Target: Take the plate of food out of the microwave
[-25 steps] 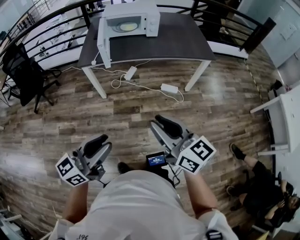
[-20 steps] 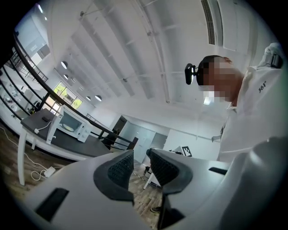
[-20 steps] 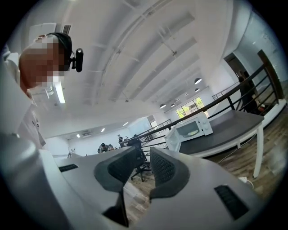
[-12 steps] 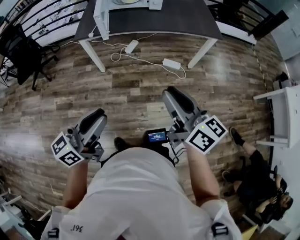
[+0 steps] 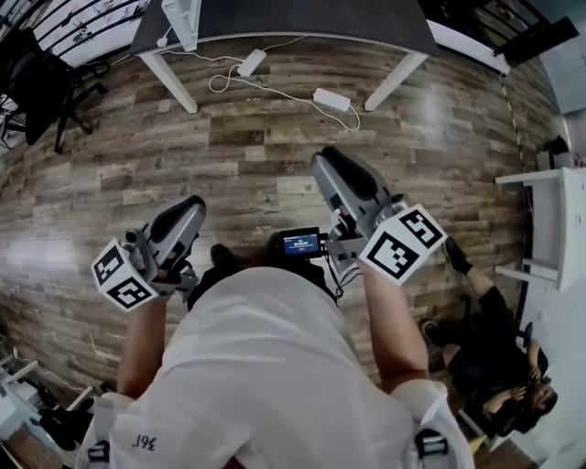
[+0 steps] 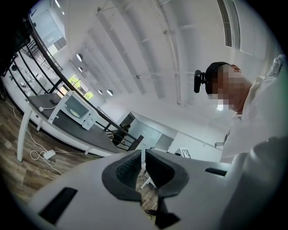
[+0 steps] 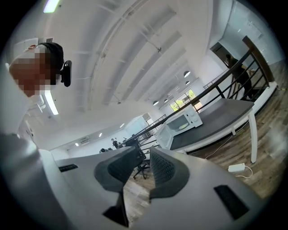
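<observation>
The white microwave [image 6: 74,109] stands far off on a dark table [image 6: 58,123] with its door swung open. Inside it lies a plate of yellowish food [image 7: 182,126], small and dim at this distance. In the head view only the door's lower edge [image 5: 180,18] shows at the top border. My left gripper [image 5: 183,212] and right gripper [image 5: 322,163] are held over the wooden floor close to the person's body, well short of the table. Both are shut with nothing between the jaws, and both point up and outward.
A power strip [image 5: 252,62] and an adapter [image 5: 331,98] with white cables lie on the floor by the table legs. An office chair [image 5: 37,82] stands at the left. A seated person [image 5: 499,366] and a white desk [image 5: 549,229] are at the right.
The head view has tilted down, so the microwave and most of the table have slid off the top edge. Both grippers sit higher in the frame and remain shut.
</observation>
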Demonstrator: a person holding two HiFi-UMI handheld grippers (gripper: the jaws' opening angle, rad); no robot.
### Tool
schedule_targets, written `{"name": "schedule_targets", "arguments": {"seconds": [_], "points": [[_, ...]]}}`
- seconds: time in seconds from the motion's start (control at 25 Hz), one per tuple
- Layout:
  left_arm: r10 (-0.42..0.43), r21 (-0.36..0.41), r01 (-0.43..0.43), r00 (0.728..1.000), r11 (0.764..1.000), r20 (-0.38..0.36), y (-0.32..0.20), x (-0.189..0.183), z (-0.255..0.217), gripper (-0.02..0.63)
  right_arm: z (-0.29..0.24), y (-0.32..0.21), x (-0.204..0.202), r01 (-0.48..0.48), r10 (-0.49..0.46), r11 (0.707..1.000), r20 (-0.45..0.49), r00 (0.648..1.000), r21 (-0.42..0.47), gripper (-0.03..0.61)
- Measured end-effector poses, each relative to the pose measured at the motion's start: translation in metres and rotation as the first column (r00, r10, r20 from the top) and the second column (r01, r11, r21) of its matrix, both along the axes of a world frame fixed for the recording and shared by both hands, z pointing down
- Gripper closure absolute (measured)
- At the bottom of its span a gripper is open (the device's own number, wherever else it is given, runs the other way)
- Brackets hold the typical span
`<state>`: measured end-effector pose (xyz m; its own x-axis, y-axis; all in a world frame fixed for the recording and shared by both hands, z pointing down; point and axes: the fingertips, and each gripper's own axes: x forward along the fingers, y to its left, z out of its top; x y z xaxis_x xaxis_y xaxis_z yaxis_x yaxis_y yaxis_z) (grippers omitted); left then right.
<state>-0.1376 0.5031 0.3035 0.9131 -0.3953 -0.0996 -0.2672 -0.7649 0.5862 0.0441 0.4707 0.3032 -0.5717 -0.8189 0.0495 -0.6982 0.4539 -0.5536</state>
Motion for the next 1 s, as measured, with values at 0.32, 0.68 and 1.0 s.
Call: {"name": "schedule_targets", "arguments": {"seconds": [0.32,0.68,1.0], "points": [[-0.001,-0.048,0.001,1.0,0.999,0.011,-0.01,0.023,0.015,0.58,0.022,-0.017,0.009,0.051,-0.052,0.998,-0.01,0.999,-0.048,0.482],[0.042,-0.07,-0.041,0.999,0.997,0.003,-0.064,0.018,0.029,0.58,0.038,-0.063,-0.003,0.036,-0.038,0.997,-0.023,0.999,-0.074,0.482],[0.14,-0.065,-0.14,0.99,0.988,-0.009,-0.168,0.009,0.025,0.58,0.033,-0.154,-0.025,-0.033,0.03,0.996,-0.045,0.999,-0.078,0.482]]}}
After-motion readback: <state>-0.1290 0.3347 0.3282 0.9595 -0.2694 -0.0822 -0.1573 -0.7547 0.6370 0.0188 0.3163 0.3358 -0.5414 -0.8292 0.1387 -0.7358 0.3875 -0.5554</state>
